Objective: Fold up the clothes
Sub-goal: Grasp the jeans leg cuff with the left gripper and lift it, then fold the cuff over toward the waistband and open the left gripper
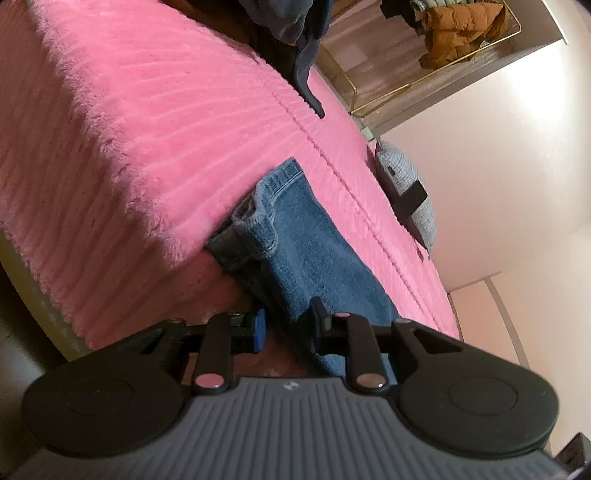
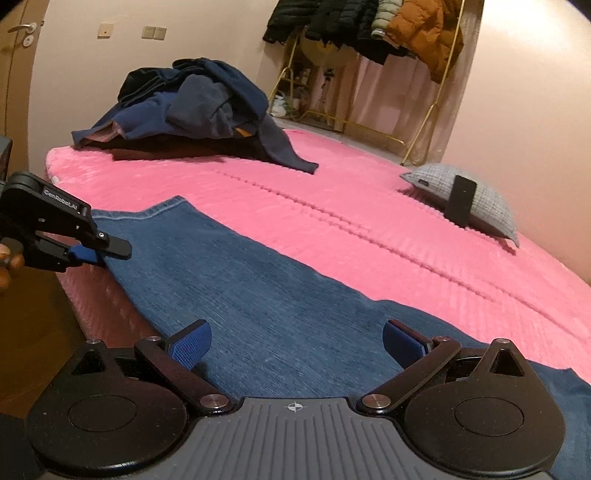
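Observation:
A pair of blue jeans (image 2: 258,280) lies flat along the near edge of the pink bed (image 2: 369,229), one leg end pointing away. My left gripper (image 2: 101,256) is at the bed's left edge, shut on the side edge of the jeans near the hem. In the left wrist view, denim (image 1: 314,251) is bunched between the left gripper's (image 1: 288,321) fingers, and the hem folds over the bed's corner. My right gripper (image 2: 295,343) hovers open just over the wider part of the jeans, blue pads spread apart with nothing gripped.
A heap of dark blue clothes (image 2: 199,107) sits at the far side of the bed. A grey pillow (image 2: 487,206) with a black object (image 2: 460,203) leaning on it lies at the right. A gold rack of coats (image 2: 406,33) stands behind; brown floor (image 2: 33,332) lies left.

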The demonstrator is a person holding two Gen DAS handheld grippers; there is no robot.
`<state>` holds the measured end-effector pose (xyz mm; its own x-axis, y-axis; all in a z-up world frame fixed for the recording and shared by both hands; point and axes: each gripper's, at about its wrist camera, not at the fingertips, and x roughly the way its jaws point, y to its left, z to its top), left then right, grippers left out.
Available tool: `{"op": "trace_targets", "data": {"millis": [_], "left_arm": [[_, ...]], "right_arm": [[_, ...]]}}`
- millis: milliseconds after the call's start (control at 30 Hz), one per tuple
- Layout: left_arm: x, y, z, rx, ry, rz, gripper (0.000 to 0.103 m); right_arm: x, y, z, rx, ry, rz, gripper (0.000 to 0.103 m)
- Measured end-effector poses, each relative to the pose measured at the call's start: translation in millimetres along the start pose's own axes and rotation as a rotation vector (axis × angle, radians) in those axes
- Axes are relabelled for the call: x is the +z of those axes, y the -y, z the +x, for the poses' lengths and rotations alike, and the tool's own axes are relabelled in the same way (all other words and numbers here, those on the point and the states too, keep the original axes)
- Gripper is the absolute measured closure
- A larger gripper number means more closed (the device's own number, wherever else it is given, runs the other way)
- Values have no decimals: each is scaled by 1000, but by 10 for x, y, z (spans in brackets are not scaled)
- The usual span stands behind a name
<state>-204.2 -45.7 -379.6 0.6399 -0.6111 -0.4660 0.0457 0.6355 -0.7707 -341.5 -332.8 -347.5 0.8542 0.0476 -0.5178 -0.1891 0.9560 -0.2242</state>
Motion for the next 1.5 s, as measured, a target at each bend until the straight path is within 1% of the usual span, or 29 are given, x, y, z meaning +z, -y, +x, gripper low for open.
{"op": "trace_targets", "data": {"millis": [33, 67, 100, 133, 200, 300, 367, 467, 533, 600, 633, 700, 767, 833, 867, 933, 967, 1033, 1067, 1133, 1233, 1300, 1367, 1433, 1500], "left_arm": [[-13, 15, 7, 2, 4, 1, 86], [-22, 55, -7, 9, 13, 17, 95], [-30, 99, -23, 17, 22, 36, 96], [-35, 195, -58, 28, 41, 78, 96], [-50, 476, -136, 50, 76, 221, 96], [-80, 980, -192, 41, 109, 425, 97], [-116, 1348, -197, 19, 121, 558, 98], [-289, 1965, -134, -61, 114, 739, 98], [-539, 2449, -43, -122, 99, 878, 98], [-897, 2913, 80, -185, 83, 1021, 98], [-1129, 3138, 175, -216, 67, 1086, 98], [-1615, 3484, 382, -287, 22, 1166, 98], [-2189, 3732, 643, -318, -66, 1292, 96], [-2797, 3761, 980, -305, -266, 1443, 87], [-3102, 3768, 1152, -295, -373, 1516, 85], [-3285, 3644, 1143, -323, -419, 1563, 85], [-3361, 3577, 1126, -339, -436, 1583, 83], [-3281, 3467, 988, -370, -428, 1596, 82], [-3192, 3433, 941, -390, -429, 1573, 80], [-2888, 3388, 906, -384, -413, 1504, 74], [-2471, 3273, 939, -318, -347, 1417, 73], [-2242, 3179, 962, -243, -309, 1380, 71], [-2040, 3068, 1036, -173, -295, 1344, 71], [-1873, 2951, 1088, -136, -311, 1287, 71], [-1776, 2828, 1199, -113, -348, 1248, 71]], "right_arm": [[-15, 21, -26, -7, 1, 8, 2], [-34, 44, -50, -14, 2, 18, 2], [-54, 69, -76, -23, 2, 28, 2], [-77, 98, -108, -34, 4, 41, 2], [-131, 173, -197, -64, 12, 69, 2], [-252, 320, -355, -122, 16, 127, 2], [-349, 426, -464, -165, 13, 169, 2], [-535, 600, -687, -243, 16, 233, 2], [-682, 731, -891, -300, 21, 282, 2], [-849, 878, -1134, -362, 21, 339, 2], [-930, 952, -1254, -395, 17, 362, 2], [-1087, 1098, -1486, -459, 10, 404, 2], [-1267, 1246, -1691, -529, -9, 445, 2], [-1434, 1376, -1847, -591, -33, 486, 2], [-1519, 1439, -1912, -619, -45, 514, 2], [-1627, 1532, -1991, -646, -53, 567, 2], [-1675, 1576, -2027, -658, -55, 593, 2], [-1771, 1664, -2098, -680, -61, 645, 2], [-1785, 1689, -2115, -675, -53, 663, 2], [-1744, 1705, -2078, -635, -24, 689, 2], [-1600, 1732, -1935, -535, 28, 730, 2], [-1475, 1751, -1843, -461, 75, 759, 2], [-1369, 1785, -1759, -398, 120, 809, 2], [-1295, 1824, -1686, -348, 152, 871, 2], [-1267, 1862, -1604, -334, 152, 906, 2]]}}
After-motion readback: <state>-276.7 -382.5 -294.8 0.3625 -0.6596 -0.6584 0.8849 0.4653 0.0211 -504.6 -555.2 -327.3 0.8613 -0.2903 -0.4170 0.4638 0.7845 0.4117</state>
